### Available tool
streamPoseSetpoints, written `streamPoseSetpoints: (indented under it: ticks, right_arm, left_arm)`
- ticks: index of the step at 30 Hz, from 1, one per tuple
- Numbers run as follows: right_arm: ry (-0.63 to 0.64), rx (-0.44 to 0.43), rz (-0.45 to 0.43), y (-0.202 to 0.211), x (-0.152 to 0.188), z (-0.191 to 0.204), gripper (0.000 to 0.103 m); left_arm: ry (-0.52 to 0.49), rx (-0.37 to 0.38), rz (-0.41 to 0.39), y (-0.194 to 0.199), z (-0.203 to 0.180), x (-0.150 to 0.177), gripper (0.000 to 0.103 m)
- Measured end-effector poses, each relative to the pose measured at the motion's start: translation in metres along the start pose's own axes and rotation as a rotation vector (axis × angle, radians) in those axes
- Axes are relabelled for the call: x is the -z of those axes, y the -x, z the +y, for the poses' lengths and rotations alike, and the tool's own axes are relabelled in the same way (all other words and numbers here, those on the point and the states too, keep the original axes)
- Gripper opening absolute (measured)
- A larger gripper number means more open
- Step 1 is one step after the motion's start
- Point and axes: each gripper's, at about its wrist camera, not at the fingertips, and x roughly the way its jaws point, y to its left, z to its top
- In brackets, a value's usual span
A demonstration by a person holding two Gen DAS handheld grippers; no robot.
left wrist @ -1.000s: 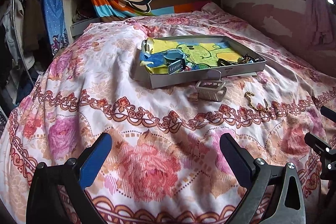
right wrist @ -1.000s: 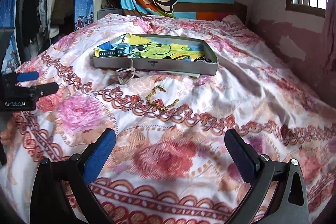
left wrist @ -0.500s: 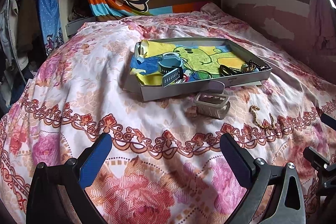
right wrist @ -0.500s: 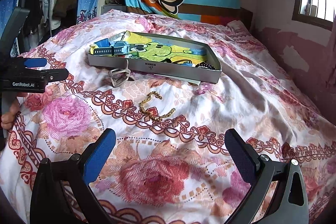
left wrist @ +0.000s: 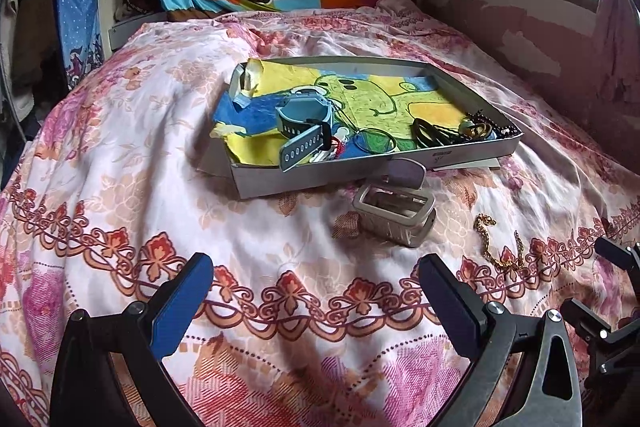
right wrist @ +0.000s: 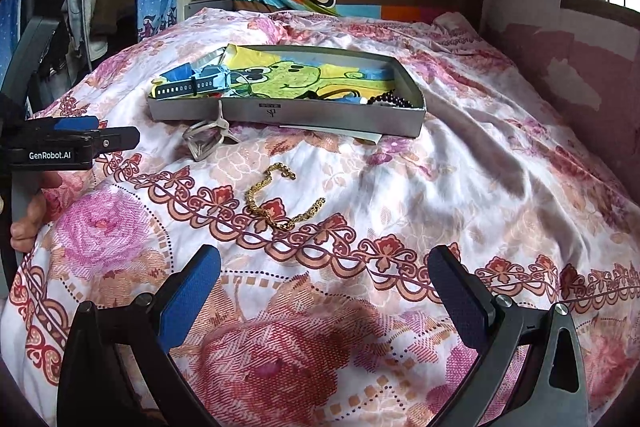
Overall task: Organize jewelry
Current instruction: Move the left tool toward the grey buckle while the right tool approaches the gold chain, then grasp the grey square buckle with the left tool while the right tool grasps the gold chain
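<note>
A floral bedspread [left wrist: 120, 155] fills both my views, and my 2 claws hover over its near end with nothing in them.

My left claw [left wrist: 316, 291] is spread wide, its 2 blue pads bracketing bare cloth; ahead and a little right lies a silver hair clip [left wrist: 394, 213], just beside the near wall of the gray tray [left wrist: 320, 177]. My right claw [right wrist: 324, 283] is spread just as wide, with open bedspread between its pads and the gold chain [right wrist: 276, 197], which lies loose in a curve ahead and slightly left, apart from the clip and tray. Inside the tray, a blue watch [left wrist: 304, 125] sits toward its left end and dark beads [left wrist: 490, 125] crowd its right corner. The bed's right half runs free of objects toward the wall.
</note>
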Motion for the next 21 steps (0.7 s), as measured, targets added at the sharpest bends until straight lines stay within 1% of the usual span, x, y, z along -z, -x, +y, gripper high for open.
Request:
streamPoseSetpoints:
  ticks: [2,5,8,11,14,18,21]
  right_arm:
    - [-0.005,-0.005,0.011,-0.005,-0.001,-0.001,0.102]
    - [-0.019,-0.031,0.041,-0.015,-0.001,-0.003,0.102]
    - [-0.036,-0.066,0.085,-0.028,0.000,-0.005,0.102]
    - [-0.055,-0.106,0.126,-0.044,0.001,-0.008,0.102]
    - [-0.072,-0.150,0.137,-0.055,0.000,-0.009,0.102]
    - [-0.068,-0.201,0.133,-0.067,-0.006,-0.005,0.102]
    - [-0.070,-0.214,0.145,-0.079,-0.010,-0.004,0.102]
  left_arm:
    - [0.002,0.007,0.008,-0.004,-0.001,-0.002,0.103]
    - [0.004,0.038,0.027,-0.012,-0.002,-0.005,0.103]
    - [0.012,0.104,0.067,-0.023,-0.002,-0.008,0.103]
    - [0.036,0.152,0.106,-0.036,-0.002,-0.011,0.103]
    - [0.056,0.180,0.125,-0.046,-0.003,-0.014,0.103]
    - [0.054,0.220,0.113,-0.055,-0.012,-0.021,0.103]
    - [0.028,0.216,0.106,-0.061,-0.020,-0.026,0.103]
